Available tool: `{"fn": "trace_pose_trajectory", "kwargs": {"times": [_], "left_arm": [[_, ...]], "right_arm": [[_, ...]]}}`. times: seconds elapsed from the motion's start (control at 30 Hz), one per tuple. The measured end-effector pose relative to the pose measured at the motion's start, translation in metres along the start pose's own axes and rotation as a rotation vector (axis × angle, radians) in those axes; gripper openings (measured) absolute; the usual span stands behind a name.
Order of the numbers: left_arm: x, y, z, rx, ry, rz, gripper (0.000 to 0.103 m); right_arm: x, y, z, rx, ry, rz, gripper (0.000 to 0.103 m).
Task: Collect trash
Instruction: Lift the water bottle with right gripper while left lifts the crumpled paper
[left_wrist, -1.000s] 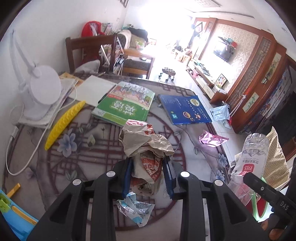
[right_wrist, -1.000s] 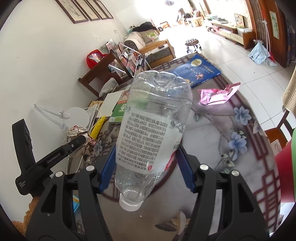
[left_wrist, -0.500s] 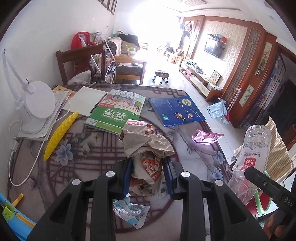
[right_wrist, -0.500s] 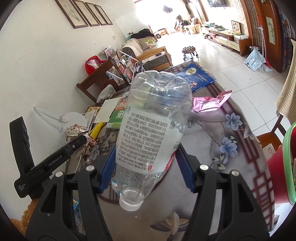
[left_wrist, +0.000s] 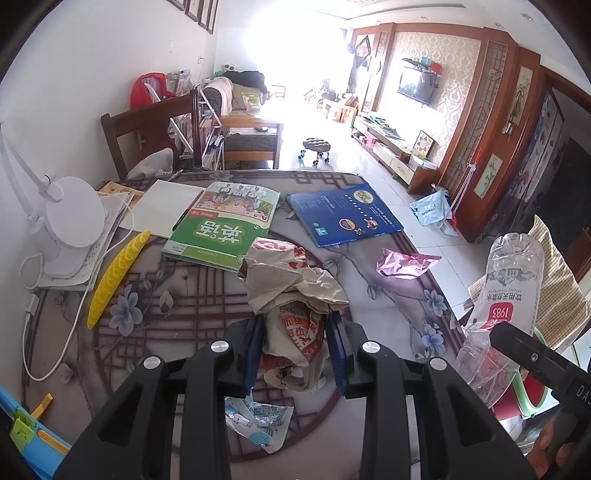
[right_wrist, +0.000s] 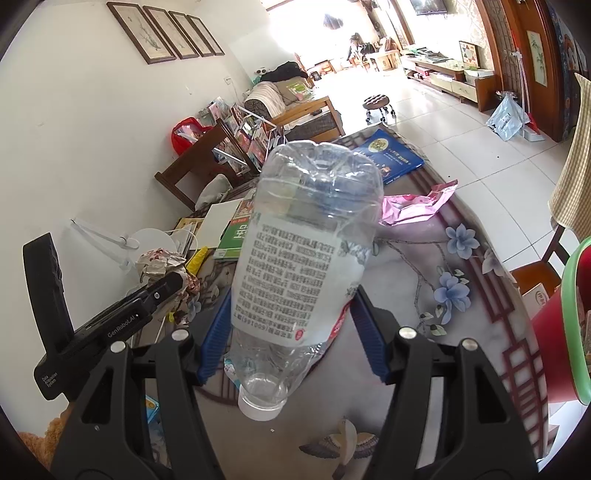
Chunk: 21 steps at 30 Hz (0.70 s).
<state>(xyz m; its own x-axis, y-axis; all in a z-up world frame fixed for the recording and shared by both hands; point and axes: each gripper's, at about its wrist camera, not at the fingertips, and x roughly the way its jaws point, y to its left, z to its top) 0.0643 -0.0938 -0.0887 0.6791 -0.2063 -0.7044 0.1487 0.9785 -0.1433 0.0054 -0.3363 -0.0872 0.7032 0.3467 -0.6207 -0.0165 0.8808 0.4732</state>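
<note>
Left gripper (left_wrist: 295, 350) was pinching a crumpled paper bag (left_wrist: 291, 295) between its blue pads — the bag bulged up and forward past the fingertips, lifted off the table (left_wrist: 388, 306). Just below the gripper, a torn blue-and-white wrapper (left_wrist: 258, 424) lay flat on the tablecloth. Ahead of it sat a green book (left_wrist: 225, 229) and, to the right of that, a blue book (left_wrist: 343, 214). A pink foil wrapper (left_wrist: 406, 263) lay ahead and right of the gripper, near the table edge. Off to the left: a yellow ridged strip (left_wrist: 118, 273) and a white desk lamp (left_wrist: 70, 221) with its cord.

Right gripper (right_wrist: 291, 328) was clamped on a clear plastic bottle (right_wrist: 306, 251) — held upside down, white cap (right_wrist: 260, 404) toward the camera, base pointing away, pads pressing the sides near the label's lower edge. The bottle was up in the air, clear of the table. In the left view the same bottle showed at far right, beside the left gripper. A red bin with a green rim (right_wrist: 569, 325) stood to the right of the right gripper, off the table edge. The pink wrapper lay ahead of the bottle, slightly right.
</note>
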Motion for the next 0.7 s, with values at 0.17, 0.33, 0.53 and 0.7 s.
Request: {"fn": "trace_pose_trajectory", "kwargs": {"times": [0.17,0.33,0.53,0.7], "left_arm": [[-0.002,-0.011,-0.002,0.018,0.001,0.006,0.029],[-0.002,-0.028,-0.005,0.037,0.008,0.010,0.029],[-0.005,-0.057,-0.010,0.057,0.004,0.025,0.030],[-0.008,-0.088,-0.015,0.052,0.002,0.042,0.030]], "right_arm": [[-0.005,-0.008,-0.001,0.011,-0.001,0.006,0.061],[-0.013,-0.019,-0.003,0.024,-0.007,0.014,0.061],[-0.027,-0.042,-0.003,0.035,-0.016,0.033,0.061],[-0.042,-0.069,-0.002,0.024,-0.004,0.052,0.061]]}}
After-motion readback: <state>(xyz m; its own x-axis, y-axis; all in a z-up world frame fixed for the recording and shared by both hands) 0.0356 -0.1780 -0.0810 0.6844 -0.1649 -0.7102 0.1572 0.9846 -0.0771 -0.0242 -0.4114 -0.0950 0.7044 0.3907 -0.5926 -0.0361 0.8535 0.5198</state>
